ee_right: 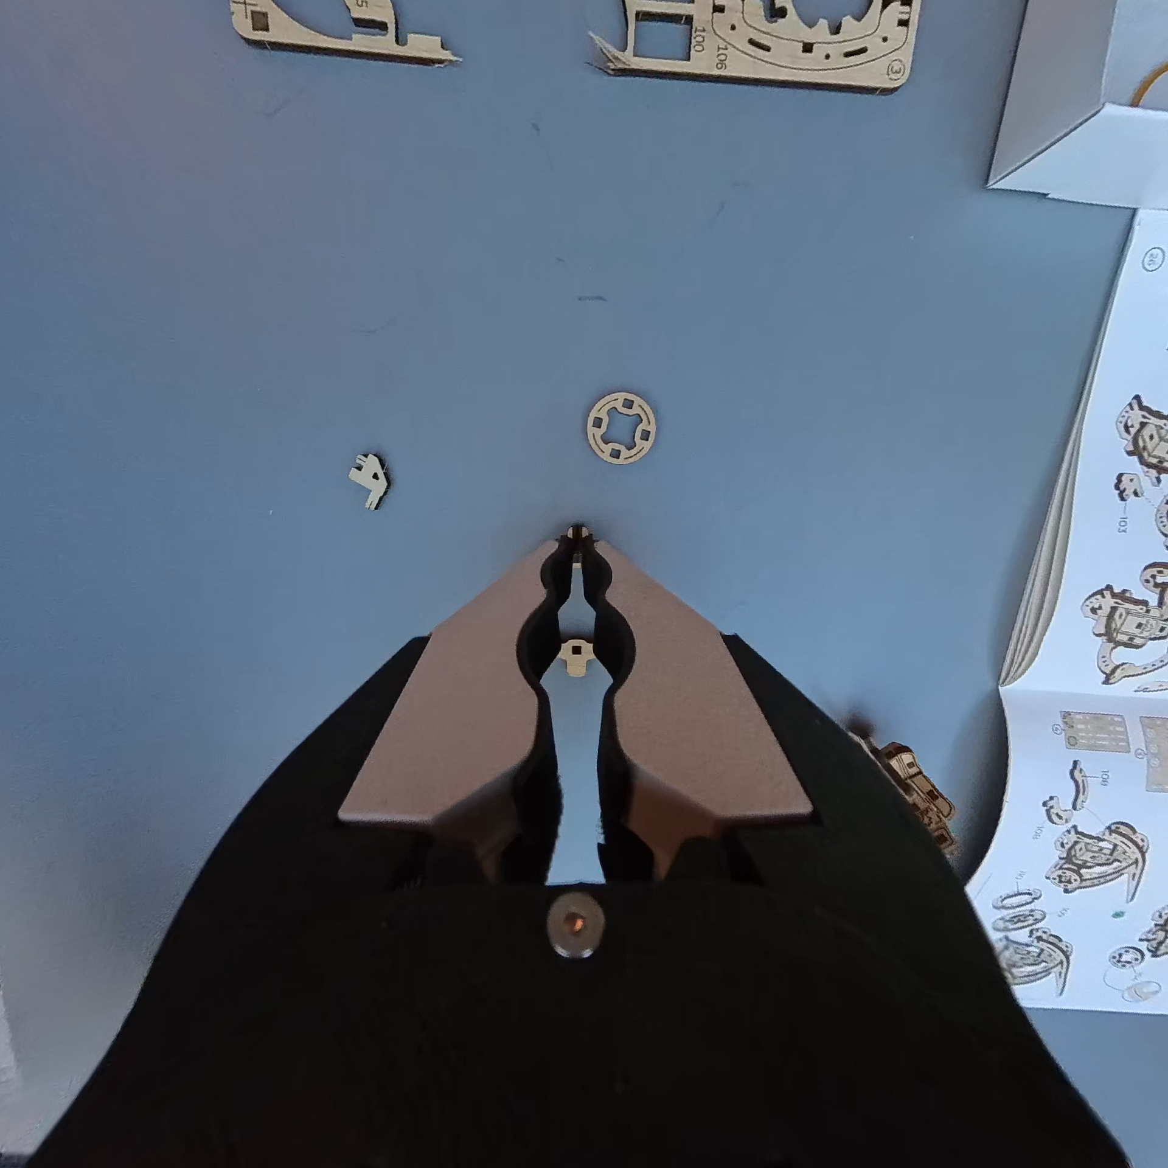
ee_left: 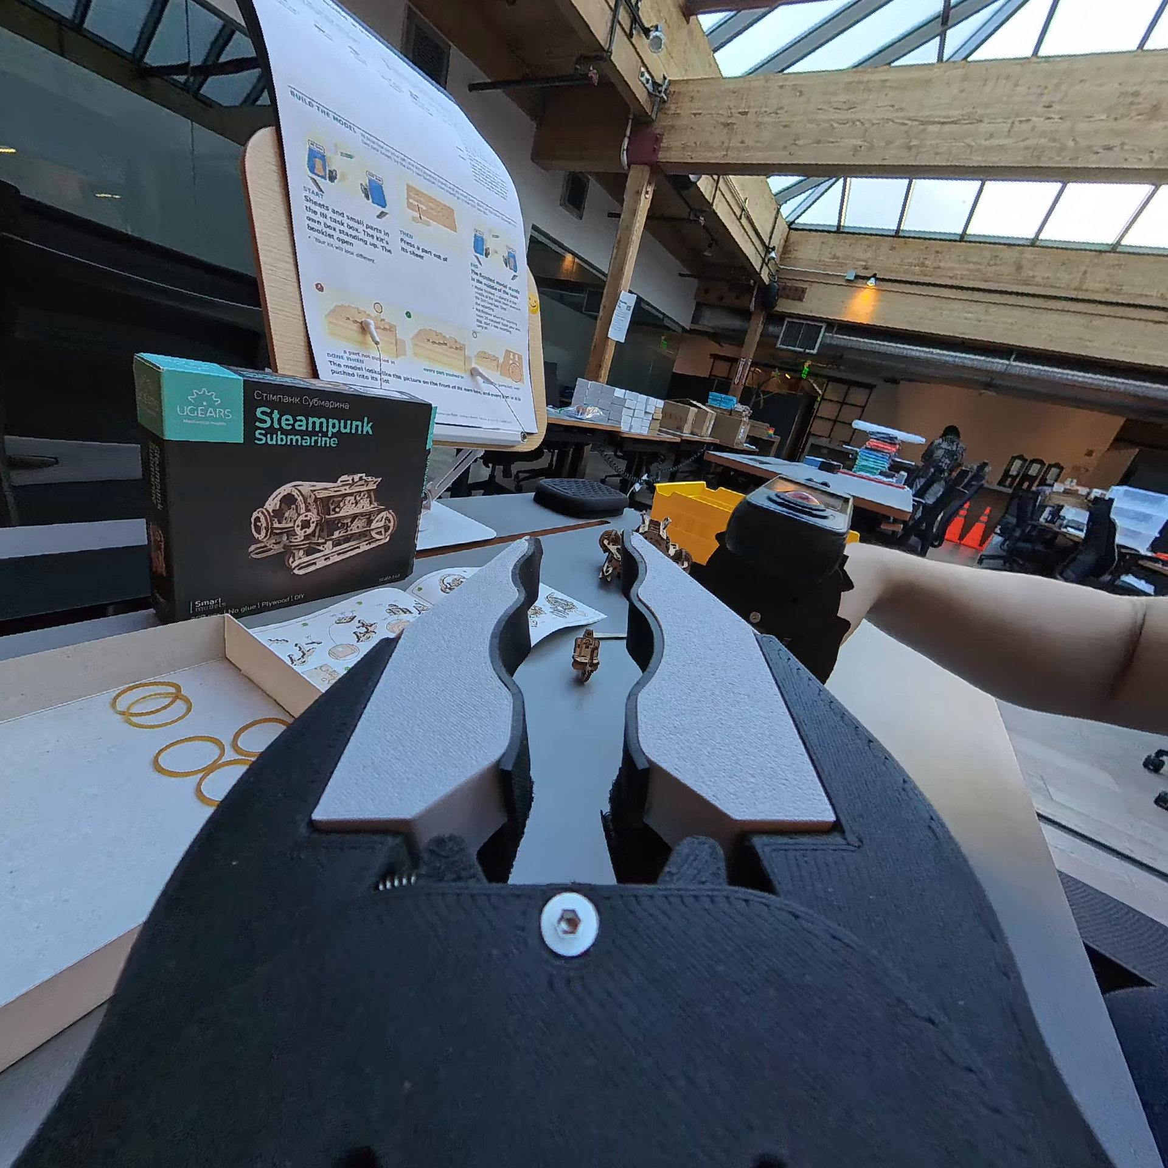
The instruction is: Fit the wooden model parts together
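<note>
My left gripper (ee_left: 581, 545) is open and empty, held above the dark table. A small wooden sub-assembly (ee_left: 585, 654) lies on the table, seen between its fingers. A larger part-built wooden model (ee_left: 657, 537) stands beyond the fingertips. My right gripper (ee_right: 576, 537) points down at the table and is shut on a small thin wooden part (ee_right: 576, 533) at its tips; it also shows in the left wrist view (ee_left: 787, 537), held by a person's arm. A wooden ring (ee_right: 621, 428), a small notched piece (ee_right: 370, 471) and a T-shaped piece (ee_right: 575, 657) lie flat on the table.
Punched-out plywood sheets (ee_right: 758, 44) lie at the far edge. The open booklet (ee_right: 1100, 632) lies at the right, with a wooden sub-assembly (ee_right: 910, 790) beside it. The kit box (ee_left: 278, 486), an instruction stand (ee_left: 404, 253), a tray with rubber bands (ee_left: 170, 733) and a yellow bin (ee_left: 689, 512) surround the work area. Tip to tip, the grippers are about 20 cm apart. To the small notched piece (ee_right: 370, 471): right tips about 7 cm, left tips about 20 cm.
</note>
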{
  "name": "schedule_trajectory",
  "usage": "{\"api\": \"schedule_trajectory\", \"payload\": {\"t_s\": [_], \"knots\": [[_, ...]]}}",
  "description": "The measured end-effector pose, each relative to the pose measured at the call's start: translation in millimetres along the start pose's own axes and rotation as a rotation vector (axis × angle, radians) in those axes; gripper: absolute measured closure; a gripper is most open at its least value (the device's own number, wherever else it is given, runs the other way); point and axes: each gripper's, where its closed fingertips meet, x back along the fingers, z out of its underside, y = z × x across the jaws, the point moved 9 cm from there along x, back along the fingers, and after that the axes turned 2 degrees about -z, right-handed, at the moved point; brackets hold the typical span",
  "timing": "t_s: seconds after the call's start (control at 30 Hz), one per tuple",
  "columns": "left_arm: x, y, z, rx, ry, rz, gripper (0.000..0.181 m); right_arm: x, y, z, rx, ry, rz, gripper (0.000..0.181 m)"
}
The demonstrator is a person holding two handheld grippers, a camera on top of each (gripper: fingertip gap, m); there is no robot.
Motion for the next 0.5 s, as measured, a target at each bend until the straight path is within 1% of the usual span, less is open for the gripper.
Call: {"api": "schedule_trajectory", "payload": {"t_s": [0.1, 0.23, 0.33, 0.5], "knots": [[-0.2, -0.3, 0.0, -0.002, 0.0, 0.001, 0.158, -0.2, 0.6, 1.5, -0.006, -0.015, -0.001, 0.181], [0.2, -0.5, -0.4, -0.001, -0.003, 0.001, 0.158, 0.4, 0.4, 12.0, -0.051, -0.124, -0.009, 0.181], [-0.3, -0.8, 0.1, 0.001, -0.001, 0.004, 0.158, 1.6, 1.9, 19.6, -0.073, -0.172, 0.003, 0.181], [-2.3, -2.1, 2.4, -0.008, 0.013, 0.007, 0.158, 2.7, 5.0, 20.8, -0.064, -0.166, 0.033, 0.18]]}}
